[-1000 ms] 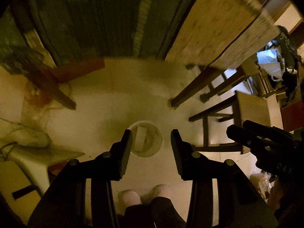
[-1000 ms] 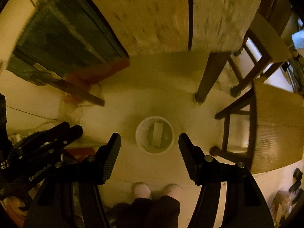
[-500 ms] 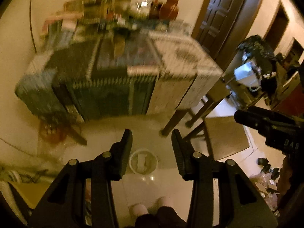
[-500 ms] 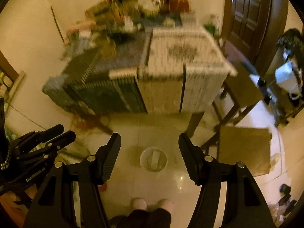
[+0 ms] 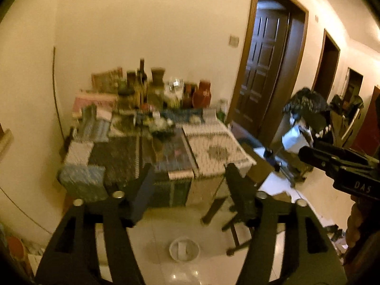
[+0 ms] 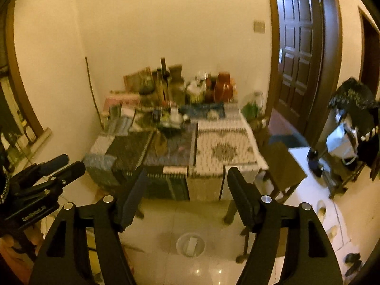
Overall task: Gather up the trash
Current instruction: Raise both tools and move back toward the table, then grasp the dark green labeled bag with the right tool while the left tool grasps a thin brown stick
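Both grippers are held up level, facing the cluttered desk (image 5: 220,149) against the wall. The left gripper (image 5: 188,182) has its fingers (image 5: 142,194) spread wide with nothing between them, and the right gripper (image 6: 187,185) is just as wide apart and holds nothing either. Down on the tiled floor (image 6: 209,216), in front of the desk, stands a small white bin (image 6: 190,244) with a pale flat piece of trash (image 6: 191,245) lying inside it. The desk carries patterned cloths, with bottles and jars (image 5: 156,87) crowded at the back near the wall. A wooden chair (image 6: 282,163) stands just beside the desk's right corner. Behind it is a dark panelled door (image 6: 299,54).
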`<state>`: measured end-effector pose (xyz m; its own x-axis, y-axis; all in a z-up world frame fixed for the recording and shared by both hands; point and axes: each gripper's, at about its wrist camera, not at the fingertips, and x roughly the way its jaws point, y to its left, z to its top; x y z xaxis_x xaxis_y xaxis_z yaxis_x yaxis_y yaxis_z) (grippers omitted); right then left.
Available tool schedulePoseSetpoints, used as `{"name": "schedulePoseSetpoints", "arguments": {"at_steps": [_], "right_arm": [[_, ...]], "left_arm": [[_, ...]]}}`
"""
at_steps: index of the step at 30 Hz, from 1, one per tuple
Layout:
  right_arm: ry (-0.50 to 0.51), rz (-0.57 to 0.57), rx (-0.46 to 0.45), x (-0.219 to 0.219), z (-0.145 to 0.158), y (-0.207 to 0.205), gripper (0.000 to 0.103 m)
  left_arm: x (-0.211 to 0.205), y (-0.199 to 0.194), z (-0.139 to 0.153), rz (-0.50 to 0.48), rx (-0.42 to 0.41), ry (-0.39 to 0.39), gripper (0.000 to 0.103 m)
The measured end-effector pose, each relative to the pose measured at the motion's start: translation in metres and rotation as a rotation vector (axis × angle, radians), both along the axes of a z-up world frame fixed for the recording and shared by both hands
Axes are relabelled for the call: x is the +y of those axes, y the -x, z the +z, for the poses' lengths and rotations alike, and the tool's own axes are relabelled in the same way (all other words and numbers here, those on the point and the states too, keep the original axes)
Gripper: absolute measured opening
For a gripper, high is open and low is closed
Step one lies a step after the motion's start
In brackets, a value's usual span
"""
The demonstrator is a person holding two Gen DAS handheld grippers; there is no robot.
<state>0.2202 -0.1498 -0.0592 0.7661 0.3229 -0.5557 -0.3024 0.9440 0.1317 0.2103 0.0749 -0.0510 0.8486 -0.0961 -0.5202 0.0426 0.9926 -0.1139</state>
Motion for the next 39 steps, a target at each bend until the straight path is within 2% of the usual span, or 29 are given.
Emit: {"name": "schedulePoseSetpoints", "arguments": {"at_steps": [2,4,6,8,9,15,23,32,39], "right_arm": [[0.0,-0.014,-0.038,0.002,0.009,0.006,0.07],[0.0,-0.039,-0.087,0.003,0.016,0.01,0.078],[0.012,-0.059,-0.131,0.003,0.021,0.014,0.081],[0.036,-0.066,-0.159,0.005,0.024,0.01,0.087],[0.042,-0.069,-0.165,0.005,0.024,0.009,0.09],[0.009,-0.043,-0.142,-0.002,0.019,-0.015,0.091],[-0.033,0.041,-0.107,-0.017,0.02,-0.087,0.091],[-0.025,0.136,-0.078,-0.024,0.023,-0.166,0.091],[-0.04,0.196,0.023,-0.008,0.001,-0.213,0.091]], "left_arm": [[0.004,0.007,0.011,0.005,-0.029,-0.003,0.072],[0.01,0.011,0.018,0.022,-0.054,0.001,0.081],[0.015,0.013,0.021,0.051,-0.079,0.009,0.097],[0.019,0.013,0.024,0.085,-0.095,0.014,0.1],[0.02,0.011,0.024,0.091,-0.093,0.013,0.1],[0.02,-0.015,0.024,0.118,-0.075,-0.013,0.1],[0.0,-0.085,0.02,0.169,-0.061,-0.045,0.1],[-0.01,-0.164,0.016,0.259,-0.029,-0.006,0.1],[0.0,-0.203,-0.006,0.326,0.06,0.015,0.1]]}}
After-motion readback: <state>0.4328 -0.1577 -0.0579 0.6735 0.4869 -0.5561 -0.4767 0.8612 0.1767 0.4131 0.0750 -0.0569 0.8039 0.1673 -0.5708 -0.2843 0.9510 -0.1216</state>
